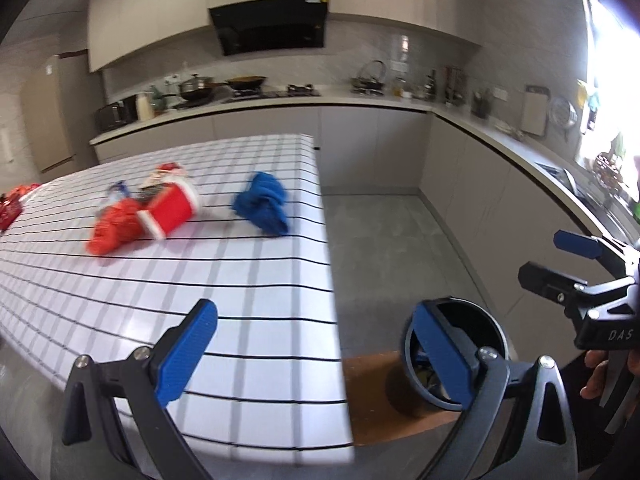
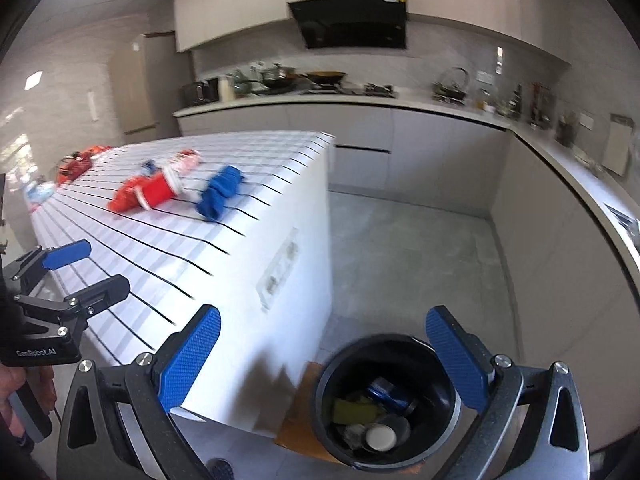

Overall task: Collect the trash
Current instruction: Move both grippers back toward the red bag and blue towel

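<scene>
A red paper cup (image 1: 170,208) lies on its side on the grid-pattern table (image 1: 240,320), touching a crumpled red wrapper (image 1: 114,226). More small wrappers (image 1: 162,174) lie behind it. The cup (image 2: 160,192) and red wrapper (image 2: 126,198) also show in the right wrist view. A black trash bin (image 2: 384,400) stands on the floor by the table's end, holding several pieces of trash. My left gripper (image 1: 320,354) is open and empty above the table's near corner. My right gripper (image 2: 324,360) is open and empty above the bin.
A blue cloth (image 1: 264,204) lies near the table's right edge. Red packaging (image 2: 74,166) sits at the table's far left. A brown mat (image 1: 384,392) lies under the bin. Kitchen counters (image 1: 500,136) run along the back and right walls, with grey floor (image 2: 400,248) between.
</scene>
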Demonstrator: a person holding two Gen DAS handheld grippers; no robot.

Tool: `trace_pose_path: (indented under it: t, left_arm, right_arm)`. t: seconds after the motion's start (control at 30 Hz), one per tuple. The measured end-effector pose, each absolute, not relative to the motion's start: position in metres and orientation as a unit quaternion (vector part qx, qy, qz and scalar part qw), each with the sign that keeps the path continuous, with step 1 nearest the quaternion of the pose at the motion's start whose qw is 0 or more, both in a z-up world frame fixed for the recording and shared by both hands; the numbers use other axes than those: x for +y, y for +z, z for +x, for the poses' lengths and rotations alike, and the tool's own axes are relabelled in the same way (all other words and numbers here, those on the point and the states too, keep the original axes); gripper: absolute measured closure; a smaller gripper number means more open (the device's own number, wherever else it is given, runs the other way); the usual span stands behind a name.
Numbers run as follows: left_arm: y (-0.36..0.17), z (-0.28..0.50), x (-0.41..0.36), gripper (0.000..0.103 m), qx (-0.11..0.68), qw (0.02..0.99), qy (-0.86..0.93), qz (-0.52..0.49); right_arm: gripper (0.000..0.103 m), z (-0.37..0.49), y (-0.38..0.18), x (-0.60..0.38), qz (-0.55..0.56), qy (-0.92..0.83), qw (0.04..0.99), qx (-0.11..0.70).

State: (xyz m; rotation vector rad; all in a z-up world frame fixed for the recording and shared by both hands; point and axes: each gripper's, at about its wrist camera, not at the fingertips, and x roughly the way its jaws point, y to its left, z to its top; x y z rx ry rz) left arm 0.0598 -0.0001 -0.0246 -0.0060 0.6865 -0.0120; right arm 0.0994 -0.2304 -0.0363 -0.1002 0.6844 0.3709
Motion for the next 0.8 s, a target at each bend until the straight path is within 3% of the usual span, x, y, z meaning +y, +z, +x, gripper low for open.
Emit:
trace_pose_path:
  t: [0.4,0.8]
  left_arm:
    - [-0.015,0.032,0.086,0.004,0.325,0.941,0.087,-0.029]
    - [-0.023,0.055,0.169,0.004,0.333,0.936,0.102,-0.046]
  right_arm:
    - [0.0,0.111,-0.035,-0.145,-0.077,0.233,0.903,0.353]
    - [0.0,0.129,-0.031,-0.074,-0.096,0.22,0.903,0.355]
